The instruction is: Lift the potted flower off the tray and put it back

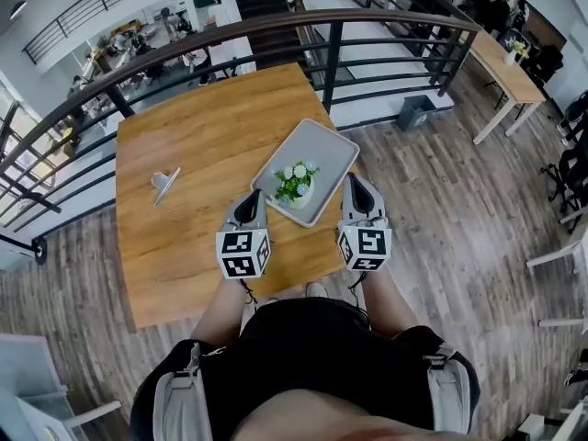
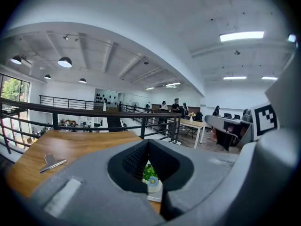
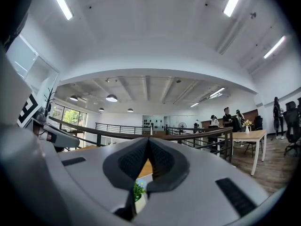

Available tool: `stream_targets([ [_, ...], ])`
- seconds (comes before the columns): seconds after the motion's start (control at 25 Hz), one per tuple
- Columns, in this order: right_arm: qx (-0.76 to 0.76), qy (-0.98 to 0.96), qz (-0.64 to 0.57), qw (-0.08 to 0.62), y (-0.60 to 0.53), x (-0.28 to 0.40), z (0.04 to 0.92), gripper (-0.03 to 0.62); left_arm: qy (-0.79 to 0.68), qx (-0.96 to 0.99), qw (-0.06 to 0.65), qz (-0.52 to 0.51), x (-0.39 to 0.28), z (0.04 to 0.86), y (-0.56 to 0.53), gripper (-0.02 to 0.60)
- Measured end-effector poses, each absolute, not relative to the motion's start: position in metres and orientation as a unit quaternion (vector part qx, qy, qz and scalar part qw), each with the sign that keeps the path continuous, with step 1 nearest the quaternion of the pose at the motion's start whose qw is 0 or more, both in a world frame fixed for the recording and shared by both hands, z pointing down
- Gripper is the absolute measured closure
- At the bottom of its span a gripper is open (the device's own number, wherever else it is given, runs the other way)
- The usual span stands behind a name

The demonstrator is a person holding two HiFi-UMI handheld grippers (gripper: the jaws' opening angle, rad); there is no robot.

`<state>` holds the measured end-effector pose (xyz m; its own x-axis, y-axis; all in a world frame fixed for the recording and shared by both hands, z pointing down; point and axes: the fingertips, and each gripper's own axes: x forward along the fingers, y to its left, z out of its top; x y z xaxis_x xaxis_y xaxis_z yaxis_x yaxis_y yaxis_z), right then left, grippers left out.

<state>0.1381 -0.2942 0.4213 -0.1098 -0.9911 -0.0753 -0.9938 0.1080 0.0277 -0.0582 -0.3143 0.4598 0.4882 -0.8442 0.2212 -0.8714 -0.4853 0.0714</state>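
Observation:
A small white pot with green leaves and pale flowers, the potted flower (image 1: pixel 296 184), stands on the near part of a grey rectangular tray (image 1: pixel 326 145) on the wooden table (image 1: pixel 202 145). My left gripper (image 1: pixel 253 198) hovers just left of the pot, my right gripper (image 1: pixel 355 182) just right of the tray's near corner. Neither touches the pot. In the left gripper view the jaws meet at their tips (image 2: pixel 148 142) with nothing between them, and the flower (image 2: pixel 150 177) shows below them. The right gripper (image 3: pixel 148 139) is likewise shut and empty, with the flower (image 3: pixel 138 191) low in its view.
A small metal clip-like object (image 1: pixel 165 184) lies on the table's left half. A dark metal railing (image 1: pixel 276 28) curves behind the table's far edge. The person stands at the near table edge. A long light table (image 1: pixel 501 62) stands far right on the wooden floor.

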Motion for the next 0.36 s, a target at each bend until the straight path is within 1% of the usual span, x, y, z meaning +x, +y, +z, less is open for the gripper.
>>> stream_targets([
  [0.36, -0.668, 0.743, 0.036, 0.023, -0.2945, 0.1373, 0.4186, 0.599, -0.505, 0.854, 0.093, 0.078, -0.0641, 0.4621, -0.313, 0.569],
])
